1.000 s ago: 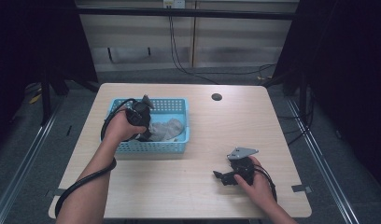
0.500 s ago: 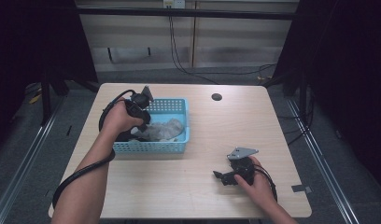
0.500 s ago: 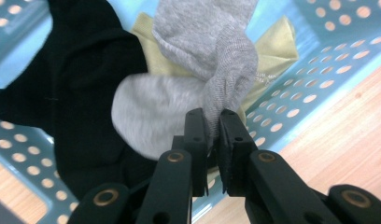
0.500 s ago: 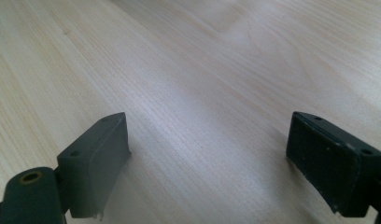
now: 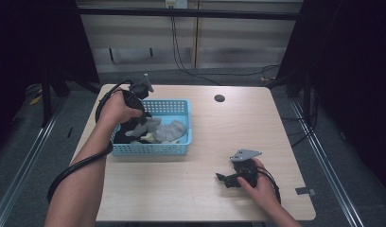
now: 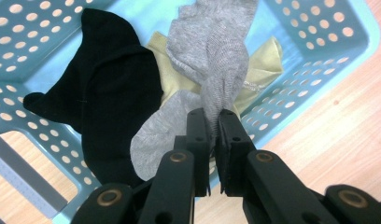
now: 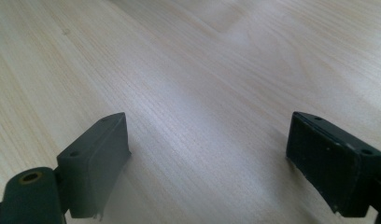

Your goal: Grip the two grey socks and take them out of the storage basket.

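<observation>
L gripper [image 6: 213,122] has its jaws pinched tight on a bunched fold of the grey sock [image 6: 216,56], above the blue basket [image 5: 181,142] at approx 10 o'clock on the table [image 5: 257,123]. Sock hangs from the jaws; its far end lies on the yellow cloth [image 6: 261,65], w/ the black sock [image 6: 109,88] at its 9 o'clock. Risk: grip is on a thin fold, so fabric could slip out, or drag the yellow cloth along. R gripper [image 7: 207,154] sits wide open, holding nothing, at 5 o'clock on the table.

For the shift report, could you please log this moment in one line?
left gripper: shut on grey knitted sock | over blue perforated plastic basket | right gripper: open, above wooden table
</observation>
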{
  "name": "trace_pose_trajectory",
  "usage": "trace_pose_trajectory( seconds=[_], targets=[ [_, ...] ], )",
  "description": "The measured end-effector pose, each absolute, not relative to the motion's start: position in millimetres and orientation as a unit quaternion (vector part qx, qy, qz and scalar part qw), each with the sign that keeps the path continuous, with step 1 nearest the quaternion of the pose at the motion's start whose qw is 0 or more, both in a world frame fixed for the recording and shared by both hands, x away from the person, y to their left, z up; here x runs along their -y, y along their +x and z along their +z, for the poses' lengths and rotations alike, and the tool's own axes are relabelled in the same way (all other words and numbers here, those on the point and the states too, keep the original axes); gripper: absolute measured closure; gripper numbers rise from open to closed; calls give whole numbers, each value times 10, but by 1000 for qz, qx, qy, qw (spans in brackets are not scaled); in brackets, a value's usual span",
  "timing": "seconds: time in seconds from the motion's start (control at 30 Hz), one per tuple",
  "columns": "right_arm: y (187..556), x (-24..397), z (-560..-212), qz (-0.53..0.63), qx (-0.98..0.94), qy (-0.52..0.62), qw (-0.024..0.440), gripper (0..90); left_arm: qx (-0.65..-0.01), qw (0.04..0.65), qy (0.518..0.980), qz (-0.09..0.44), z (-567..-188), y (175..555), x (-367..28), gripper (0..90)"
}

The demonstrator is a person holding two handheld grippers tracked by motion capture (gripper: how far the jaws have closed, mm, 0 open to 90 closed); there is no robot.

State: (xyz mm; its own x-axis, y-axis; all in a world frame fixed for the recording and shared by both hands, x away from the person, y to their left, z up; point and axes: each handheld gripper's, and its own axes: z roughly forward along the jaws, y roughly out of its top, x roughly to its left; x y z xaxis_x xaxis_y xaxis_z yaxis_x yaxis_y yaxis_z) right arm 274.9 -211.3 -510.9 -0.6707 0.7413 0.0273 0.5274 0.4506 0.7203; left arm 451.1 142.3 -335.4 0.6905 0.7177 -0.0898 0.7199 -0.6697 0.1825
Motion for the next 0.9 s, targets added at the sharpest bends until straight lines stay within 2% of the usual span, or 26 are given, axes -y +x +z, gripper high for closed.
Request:
trace_pose_trajectory(
  seconds=[0.37,0.9],
  targets=[
    [2749,2113,-5109,363,-839,378,147,125,-397,105,912,-17,-3239,4493,-1479,853],
    [2748,2113,-5109,363,-839,378,147,125,-367,92,925,-21,-3027,4036,-1476,855]
  ],
)
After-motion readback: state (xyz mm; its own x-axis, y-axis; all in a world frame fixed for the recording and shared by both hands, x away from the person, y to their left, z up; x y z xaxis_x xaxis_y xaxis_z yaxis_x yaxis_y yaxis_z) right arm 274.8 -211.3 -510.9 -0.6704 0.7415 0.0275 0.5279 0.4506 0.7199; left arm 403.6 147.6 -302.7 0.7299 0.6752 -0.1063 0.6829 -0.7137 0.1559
